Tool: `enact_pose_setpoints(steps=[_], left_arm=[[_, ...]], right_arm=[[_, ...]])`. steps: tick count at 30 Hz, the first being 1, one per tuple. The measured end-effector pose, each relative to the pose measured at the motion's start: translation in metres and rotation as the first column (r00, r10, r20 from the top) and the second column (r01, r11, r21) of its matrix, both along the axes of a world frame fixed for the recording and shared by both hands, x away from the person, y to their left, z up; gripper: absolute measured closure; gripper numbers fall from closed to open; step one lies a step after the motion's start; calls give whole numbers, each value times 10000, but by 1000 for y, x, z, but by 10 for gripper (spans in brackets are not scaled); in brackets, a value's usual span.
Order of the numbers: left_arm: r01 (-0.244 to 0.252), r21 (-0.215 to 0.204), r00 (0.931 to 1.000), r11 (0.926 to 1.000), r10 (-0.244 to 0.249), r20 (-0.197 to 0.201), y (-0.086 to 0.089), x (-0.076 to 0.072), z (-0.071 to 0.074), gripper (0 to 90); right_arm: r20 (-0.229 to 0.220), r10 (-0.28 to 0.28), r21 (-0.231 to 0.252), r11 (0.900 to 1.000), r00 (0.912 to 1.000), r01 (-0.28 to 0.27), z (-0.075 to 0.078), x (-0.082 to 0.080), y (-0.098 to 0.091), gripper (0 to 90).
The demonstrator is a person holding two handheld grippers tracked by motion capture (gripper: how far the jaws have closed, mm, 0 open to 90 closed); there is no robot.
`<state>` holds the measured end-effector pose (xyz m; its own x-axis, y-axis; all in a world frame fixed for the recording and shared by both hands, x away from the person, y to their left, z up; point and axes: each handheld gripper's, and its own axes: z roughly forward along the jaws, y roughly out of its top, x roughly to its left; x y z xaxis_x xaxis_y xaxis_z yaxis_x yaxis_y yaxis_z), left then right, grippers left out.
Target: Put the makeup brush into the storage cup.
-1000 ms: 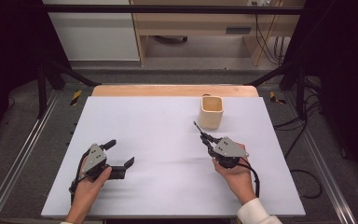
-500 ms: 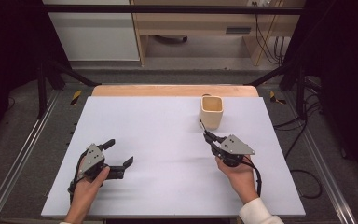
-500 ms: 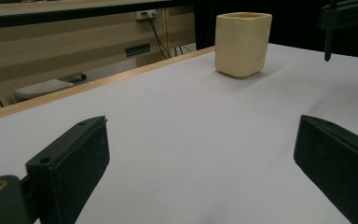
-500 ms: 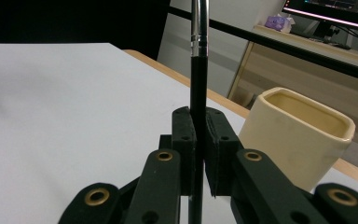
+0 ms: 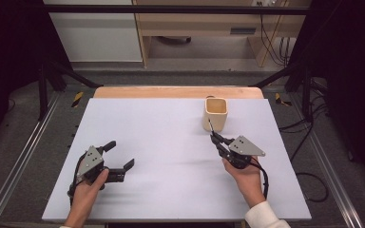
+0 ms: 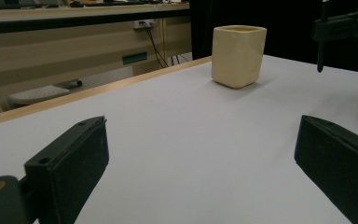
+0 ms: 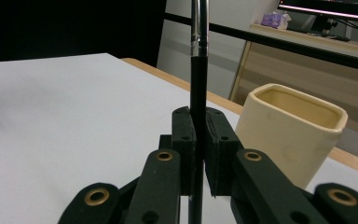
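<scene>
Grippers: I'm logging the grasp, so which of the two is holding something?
The right gripper, shut on a thin black pen; the left gripper is open and holds nothing.

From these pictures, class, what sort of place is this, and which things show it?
Probably a lab or workshop set up for recording. A bare white table sits inside a dark metal frame, cables hang at a wooden bench behind, and a monitor stands there.

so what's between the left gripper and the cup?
Nothing: in the left gripper view, bare white table runs from the open left gripper to the cream cup. The high view agrees.
</scene>
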<state>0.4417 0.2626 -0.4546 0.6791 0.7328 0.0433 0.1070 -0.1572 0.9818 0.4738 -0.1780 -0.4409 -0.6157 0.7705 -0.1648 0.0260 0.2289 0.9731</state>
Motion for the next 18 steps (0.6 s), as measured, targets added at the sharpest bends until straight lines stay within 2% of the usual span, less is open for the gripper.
enact_pose_setpoints(steps=[15, 18], left_arm=[[342, -578, 9992, 9977, -329, 226, 2, 0, 0, 27], [207, -500, 9994, 9985, -193, 296, 3, 0, 0, 27]], right_arm=[[-90, -148, 229, 9996, 9998, 150, -2, 1, -4, 836], [-99, -166, 237, 9996, 9998, 168, -2, 2, -5, 836]])
